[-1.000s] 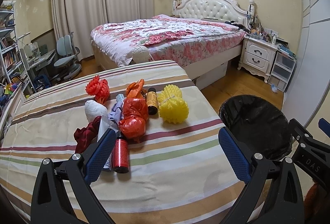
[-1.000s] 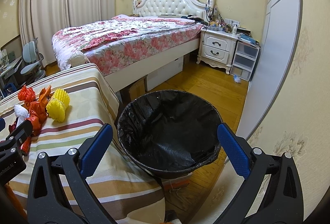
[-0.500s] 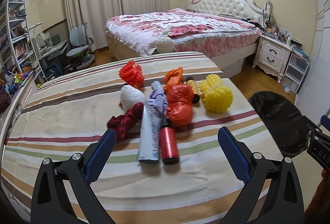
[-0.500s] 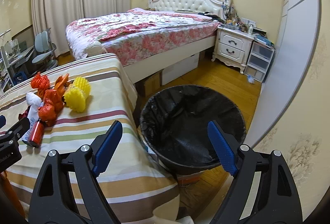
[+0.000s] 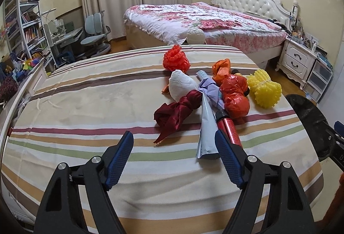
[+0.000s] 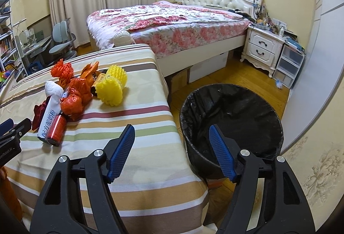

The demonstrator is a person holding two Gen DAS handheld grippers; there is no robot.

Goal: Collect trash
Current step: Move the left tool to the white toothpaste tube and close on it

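Note:
A pile of trash lies on the striped table (image 5: 86, 104): a dark red cloth wad (image 5: 176, 113), a pale blue packet (image 5: 206, 128), a red can (image 5: 228, 126), an orange-red plastic bag (image 5: 234, 96), a white wad (image 5: 181, 87), a red foam net (image 5: 176, 59) and a yellow foam net (image 5: 263, 89). My left gripper (image 5: 174, 145) is open and empty, just short of the cloth wad and packet. My right gripper (image 6: 172, 137) is open and empty, over the table's right edge beside the black-lined bin (image 6: 232, 117). The pile also shows in the right wrist view (image 6: 73, 98).
A bed with a flowered cover (image 5: 204, 20) stands behind the table. A white nightstand (image 6: 264, 48) and plastic drawers (image 6: 290, 66) are at the far right. A desk, chair (image 5: 94, 33) and shelves (image 5: 21, 23) are at the left. The floor is wood.
Both grippers have swung left toward the pile. The left one has come close to the cloth wad and packet. Both sets of jaws have narrowed somewhat but stay open.

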